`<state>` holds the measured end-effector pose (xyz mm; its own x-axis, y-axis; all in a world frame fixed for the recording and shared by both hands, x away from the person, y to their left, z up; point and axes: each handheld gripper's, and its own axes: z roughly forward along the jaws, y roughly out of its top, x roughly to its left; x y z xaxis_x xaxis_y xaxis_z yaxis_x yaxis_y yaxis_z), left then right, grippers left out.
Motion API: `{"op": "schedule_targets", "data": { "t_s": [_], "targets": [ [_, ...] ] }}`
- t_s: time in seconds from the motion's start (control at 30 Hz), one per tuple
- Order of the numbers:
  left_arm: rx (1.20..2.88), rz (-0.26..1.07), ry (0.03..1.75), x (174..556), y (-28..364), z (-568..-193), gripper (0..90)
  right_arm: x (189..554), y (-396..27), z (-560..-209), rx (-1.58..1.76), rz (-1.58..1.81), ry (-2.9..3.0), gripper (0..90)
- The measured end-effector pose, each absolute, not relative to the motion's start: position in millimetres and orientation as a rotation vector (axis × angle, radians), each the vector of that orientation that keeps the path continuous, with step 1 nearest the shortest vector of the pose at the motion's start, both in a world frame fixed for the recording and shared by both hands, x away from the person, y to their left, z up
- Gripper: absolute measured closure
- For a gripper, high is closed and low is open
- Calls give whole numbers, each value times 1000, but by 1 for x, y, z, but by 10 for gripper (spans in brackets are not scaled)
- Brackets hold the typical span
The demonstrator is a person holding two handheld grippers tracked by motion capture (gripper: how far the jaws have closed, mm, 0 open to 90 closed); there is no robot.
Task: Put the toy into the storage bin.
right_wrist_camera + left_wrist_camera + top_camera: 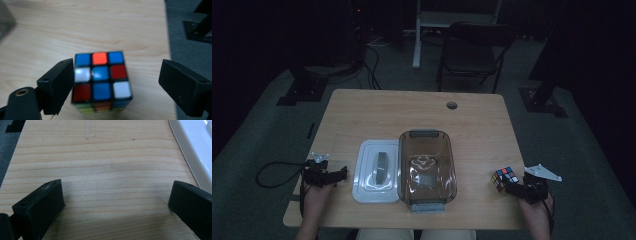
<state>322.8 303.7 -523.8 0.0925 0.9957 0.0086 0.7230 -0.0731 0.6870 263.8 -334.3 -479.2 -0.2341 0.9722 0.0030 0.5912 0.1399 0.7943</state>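
A scrambled puzzle cube (504,178) (101,80) stands on the wooden table (412,110) near its right front edge. My right gripper (516,188) (116,86) is open around it: the left jaw touches or nearly touches the cube's side, the right jaw stands well clear. A clear empty tub (426,165) with grey end handles sits at the table's middle front. Its white lid (377,170) lies flat just left of it. My left gripper (337,174) (116,202) rests open over bare wood left of the lid, holding nothing.
The lid's white edge (193,147) lies to the right of my left jaws. A cable hole (452,105) sits at the table's far side. Beyond the table stand a dark chair (474,50) and stand bases on grey floor.
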Motion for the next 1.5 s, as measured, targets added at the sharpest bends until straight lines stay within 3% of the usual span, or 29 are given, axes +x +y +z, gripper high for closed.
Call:
{"op": "schedule_targets", "data": {
  "t_s": [0.27,0.57,0.9,1.5],
  "targets": [
    [1853,679,1683,323,304,-524,7,265,-332,-502,1521,940,1946,136],
    [1853,679,1683,323,304,-524,7,269,-328,-520,1551,903,1987,209],
    [1853,679,1683,323,304,-524,7,267,-328,-521,1559,913,1997,328],
    [1853,679,1683,323,304,-524,7,265,-328,-499,1497,939,1996,339]
  ]
}}
